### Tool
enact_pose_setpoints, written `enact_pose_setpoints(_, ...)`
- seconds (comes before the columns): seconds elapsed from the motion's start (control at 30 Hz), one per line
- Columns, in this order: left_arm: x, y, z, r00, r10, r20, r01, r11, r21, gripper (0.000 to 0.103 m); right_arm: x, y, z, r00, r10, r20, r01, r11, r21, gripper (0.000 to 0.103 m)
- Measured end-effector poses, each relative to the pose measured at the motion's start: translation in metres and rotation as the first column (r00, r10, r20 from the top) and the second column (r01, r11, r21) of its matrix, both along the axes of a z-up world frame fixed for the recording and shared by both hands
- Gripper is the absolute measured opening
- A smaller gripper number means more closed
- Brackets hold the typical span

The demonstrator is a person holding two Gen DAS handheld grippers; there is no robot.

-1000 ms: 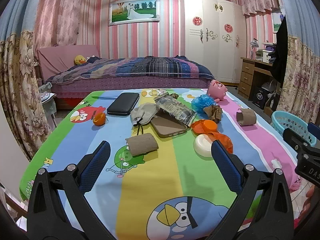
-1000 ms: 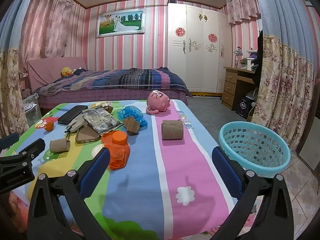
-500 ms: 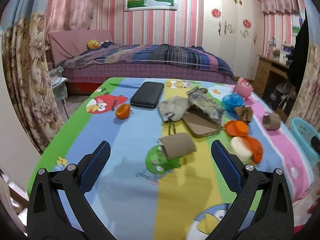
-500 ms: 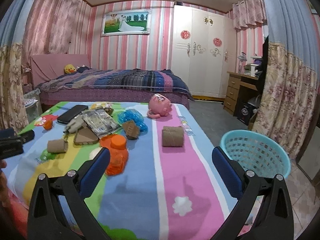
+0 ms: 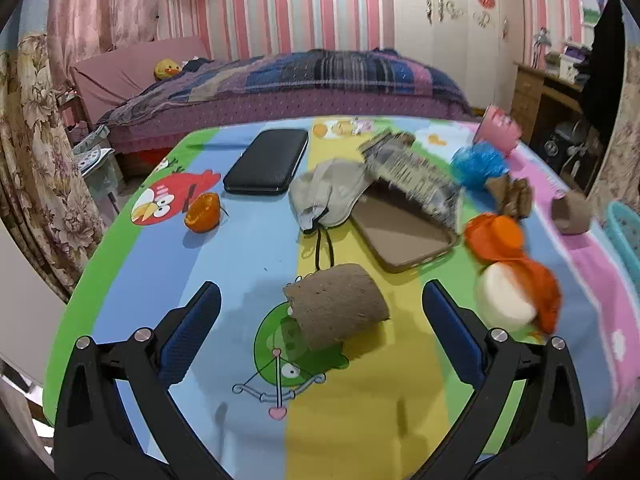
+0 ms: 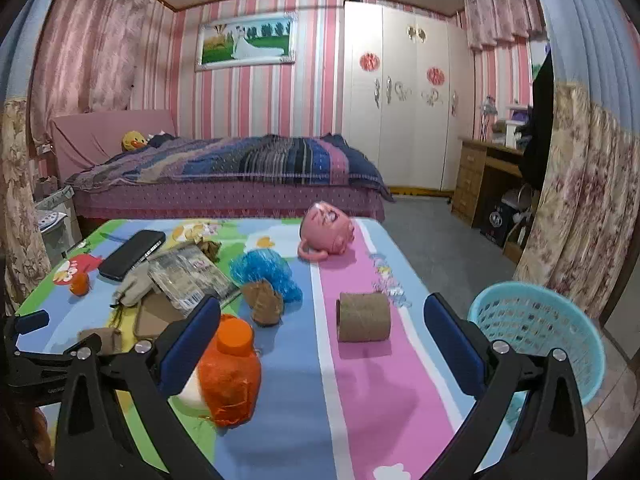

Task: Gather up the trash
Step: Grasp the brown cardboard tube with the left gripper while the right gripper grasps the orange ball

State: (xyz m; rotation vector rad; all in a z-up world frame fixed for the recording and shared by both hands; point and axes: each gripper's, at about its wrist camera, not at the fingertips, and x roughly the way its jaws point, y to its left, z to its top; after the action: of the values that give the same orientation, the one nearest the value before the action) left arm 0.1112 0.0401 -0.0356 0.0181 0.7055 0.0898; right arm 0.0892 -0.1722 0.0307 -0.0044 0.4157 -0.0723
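A brown cardboard tube (image 5: 338,306) lies on the cartoon tablecloth (image 5: 140,272), just ahead of and between the fingers of my left gripper (image 5: 322,334), which is open and holds nothing. A second cardboard tube (image 6: 364,317) lies on the pink stripe in front of my right gripper (image 6: 322,334), also open and holding nothing. An orange plastic bottle (image 6: 230,368) lies by the right gripper's left finger. A crumpled brown paper (image 6: 264,302), a blue plastic wad (image 6: 266,274), a silver wrapper (image 6: 188,280) and an orange peel (image 5: 203,212) are scattered on the table. The turquoise basket (image 6: 536,340) stands on the floor to the right.
A black case (image 5: 266,166), a beige pouch (image 5: 330,192), a brown tray (image 5: 402,232) and a pink piggy bank (image 6: 328,232) also sit on the table. Behind it is a bed (image 6: 224,176); a wardrobe and desk (image 6: 486,172) stand at the right.
My left gripper has moved forward and down toward the near cardboard tube, which now sits between its fingers. The right gripper has moved closer to the table and the second tube.
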Motion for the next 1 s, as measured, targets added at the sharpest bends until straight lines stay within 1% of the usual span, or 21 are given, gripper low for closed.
enact_pose_setpoints(0.07,0.006,0.003,-0.009,1.0,0.014,-0.022,-0.014,1.0,-0.026,0.097,0.003,-0.001,-0.015,1.0,0.003,-0.022,-0.003,1.0,-0.017,0.099)
enact_pose_setpoints(0.17,0.009,0.008,-0.019,0.998,0.052,-0.038,-0.053,0.999,-0.012,0.097,0.006,-0.002,-0.031,0.997,0.002,-0.072,-0.004,1.0,-0.026,0.099)
enact_pose_setpoints(0.23,0.013,0.01,-0.022,0.997,0.057,-0.059,-0.059,0.998,-0.02,0.097,0.01,-0.003,-0.035,0.995,0.005,-0.101,-0.008,1.0,-0.026,0.099)
enact_pose_setpoints(0.3,0.015,0.012,-0.021,0.997,0.053,-0.06,-0.056,0.998,-0.042,0.097,0.012,-0.003,-0.036,0.994,0.001,-0.107,-0.004,1.0,-0.023,0.099)
enact_pose_setpoints(0.4,0.017,0.011,-0.023,0.997,0.035,-0.071,-0.039,0.998,-0.051,0.097,0.015,-0.003,-0.036,0.994,0.007,-0.111,-0.008,1.0,-0.01,0.099)
enact_pose_setpoints(0.43,0.018,0.01,-0.024,0.997,0.027,-0.077,-0.031,0.998,-0.054,0.091,0.016,-0.002,-0.037,0.993,0.016,-0.117,-0.016,1.0,-0.004,0.099)
enact_pose_setpoints(0.47,0.019,0.009,-0.025,0.996,0.011,-0.092,-0.017,0.998,-0.058,0.081,0.018,-0.001,-0.039,0.991,0.029,-0.131,-0.029,1.0,0.003,0.099)
enact_pose_setpoints(0.5,0.019,0.007,-0.027,0.994,-0.019,-0.109,0.011,0.997,-0.072,0.076,0.02,0.0,-0.041,0.988,0.042,-0.147,-0.041,0.999,0.006,0.099)
enact_pose_setpoints(0.57,0.017,0.004,-0.028,0.991,-0.058,-0.121,0.047,0.995,-0.09,0.061,0.023,0.002,-0.044,0.985,0.063,-0.163,-0.062,0.998,0.014,0.099)
enact_pose_setpoints(0.6,0.015,0.002,-0.027,0.991,-0.061,-0.116,0.052,0.995,-0.082,0.059,0.024,0.003,-0.045,0.983,0.076,-0.164,-0.073,0.997,0.025,0.099)
enact_pose_setpoints(0.63,0.013,0.001,-0.025,0.993,-0.064,-0.103,0.057,0.996,-0.07,0.054,0.025,0.004,-0.045,0.983,0.084,-0.162,-0.079,0.996,0.035,0.099)
enact_pose_setpoints(0.67,0.009,0.0,-0.021,0.995,-0.063,-0.08,0.059,0.997,-0.051,0.054,0.025,0.004,-0.046,0.983,0.085,-0.16,-0.08,0.996,0.039,0.099)
enact_pose_setpoints(0.77,0.002,0.003,-0.013,0.998,-0.049,-0.035,0.048,0.998,-0.031,0.054,0.027,0.009,-0.047,0.982,0.093,-0.162,-0.086,0.995,0.051,0.099)
enact_pose_setpoints(0.83,-0.002,0.008,-0.01,1.0,-0.028,-0.011,0.027,0.999,-0.021,0.054,0.027,0.013,-0.048,0.982,0.099,-0.161,-0.092,0.994,0.052,0.099)
enact_pose_setpoints(0.93,-0.005,0.017,-0.005,0.999,0.027,0.027,-0.027,0.999,0.019,0.054,0.029,0.02,-0.05,0.982,0.108,-0.158,-0.103,0.994,0.035,0.099)
enact_pose_setpoints(1.0,-0.004,0.023,-0.003,0.998,0.051,0.038,-0.052,0.998,0.028,0.054,0.033,0.026,-0.051,0.98,0.123,-0.157,-0.119,0.992,0.034,0.099)
